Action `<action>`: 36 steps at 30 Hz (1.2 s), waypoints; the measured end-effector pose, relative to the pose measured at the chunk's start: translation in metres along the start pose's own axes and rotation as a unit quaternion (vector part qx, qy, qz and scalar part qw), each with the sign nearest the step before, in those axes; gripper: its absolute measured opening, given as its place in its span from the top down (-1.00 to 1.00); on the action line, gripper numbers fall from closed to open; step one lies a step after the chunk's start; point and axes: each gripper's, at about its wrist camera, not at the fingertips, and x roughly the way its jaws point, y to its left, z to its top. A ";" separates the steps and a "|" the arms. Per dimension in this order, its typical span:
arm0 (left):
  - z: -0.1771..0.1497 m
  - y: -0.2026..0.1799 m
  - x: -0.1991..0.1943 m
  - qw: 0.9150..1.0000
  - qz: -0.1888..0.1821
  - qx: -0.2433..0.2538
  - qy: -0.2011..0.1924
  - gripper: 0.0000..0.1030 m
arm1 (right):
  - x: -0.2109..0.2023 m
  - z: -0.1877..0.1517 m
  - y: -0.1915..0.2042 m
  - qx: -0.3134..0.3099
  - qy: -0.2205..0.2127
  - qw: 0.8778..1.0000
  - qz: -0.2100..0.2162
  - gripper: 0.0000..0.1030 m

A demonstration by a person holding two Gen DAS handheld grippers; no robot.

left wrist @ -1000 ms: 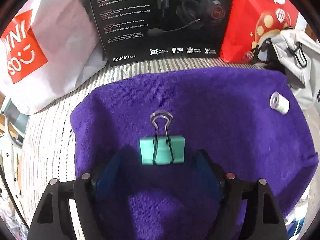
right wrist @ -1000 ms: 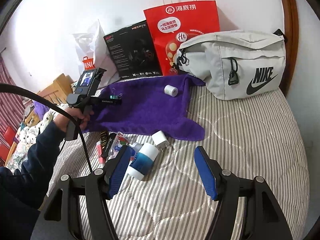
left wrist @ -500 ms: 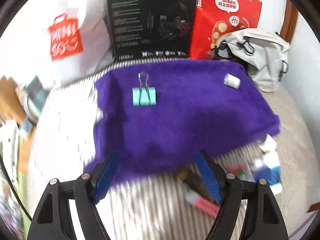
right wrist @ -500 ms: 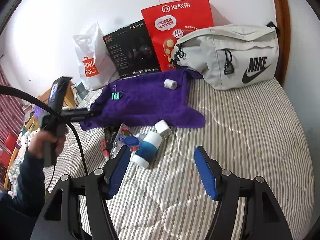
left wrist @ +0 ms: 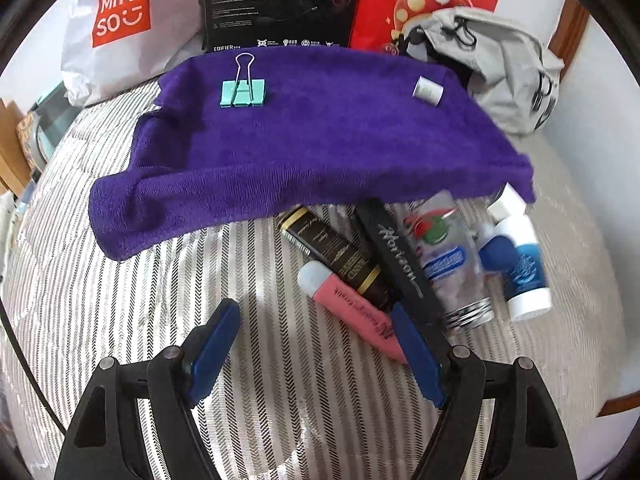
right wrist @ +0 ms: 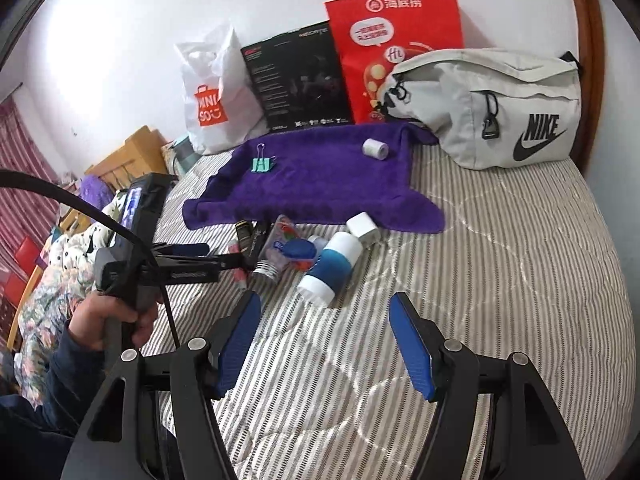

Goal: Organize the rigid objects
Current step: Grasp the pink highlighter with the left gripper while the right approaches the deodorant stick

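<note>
Fuzzy purple cloth towel; wire-handled binder clip; glossy red paper bag.

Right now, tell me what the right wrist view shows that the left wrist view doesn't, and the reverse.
Only the right wrist view shows the person's hand gripping the left gripper, the wooden furniture at the bedside, and the grey bag's Nike logo. Only the left wrist view shows the lettering on the black pen and the pink highlighter lying whole. Both show the purple towel with the green binder clip and white roll on it, and the clutter below its edge.
</note>
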 end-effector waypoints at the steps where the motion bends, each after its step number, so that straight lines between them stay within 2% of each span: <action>1: -0.001 0.000 -0.001 1.000 -0.003 0.002 -0.003 -0.50 | 0.001 0.000 0.001 -0.001 0.002 1.000 0.000 -0.29; 4: -0.004 0.005 -0.005 1.000 0.006 0.012 -0.005 -0.54 | 0.006 -0.002 0.006 -0.008 0.011 1.000 -0.007 -0.29; 9: -0.013 0.022 -0.014 0.997 0.067 0.026 -0.001 -0.50 | 0.010 -0.004 0.009 -0.013 0.016 1.000 -0.003 -0.29; 10: -0.013 0.024 -0.016 0.998 0.062 0.022 -0.004 -0.50 | 0.011 -0.004 0.010 -0.014 0.017 1.000 -0.002 -0.29; 14: -0.009 0.019 -0.018 0.999 -0.029 -0.010 -0.012 -0.50 | 0.018 -0.002 0.013 -0.017 0.026 1.000 -0.001 -0.29; 15: -0.007 0.014 -0.016 0.999 -0.030 -0.008 -0.012 -0.50 | 0.018 -0.002 0.015 -0.020 0.028 0.999 -0.002 -0.29; 17: -0.002 -0.001 -0.006 1.000 -0.006 0.005 -0.002 -0.50 | 0.017 -0.003 0.018 -0.029 0.029 0.999 -0.003 -0.29; 20: -0.001 -0.011 0.001 1.000 -0.004 0.012 0.006 -0.50 | 0.012 -0.005 0.017 -0.030 0.026 0.999 -0.002 -0.30; 23: -0.005 -0.019 0.003 0.999 0.017 0.040 0.007 -0.50 | 0.012 -0.007 0.012 -0.022 0.024 0.999 -0.001 -0.38; 26: -0.008 -0.013 0.000 0.999 0.026 0.041 0.005 -0.51 | 0.017 -0.007 0.009 -0.015 0.030 0.999 -0.006 -0.39; 30: -0.015 0.012 -0.006 0.997 0.066 0.029 0.003 -0.54 | 0.016 -0.007 0.008 -0.019 0.030 0.999 -0.005 -0.39; 33: -0.016 0.028 -0.008 0.999 0.049 0.005 -0.001 -0.47 | 0.018 -0.006 0.007 -0.013 0.026 1.000 0.005 -0.39; 35: -0.016 0.028 -0.006 1.000 0.026 0.010 -0.005 -0.45 | 0.023 -0.004 0.005 -0.006 0.028 1.000 0.001 -0.39; 36: -0.016 0.026 -0.005 0.999 0.030 0.017 -0.008 -0.45 | 0.026 -0.004 0.003 0.001 0.029 1.000 -0.003 -0.39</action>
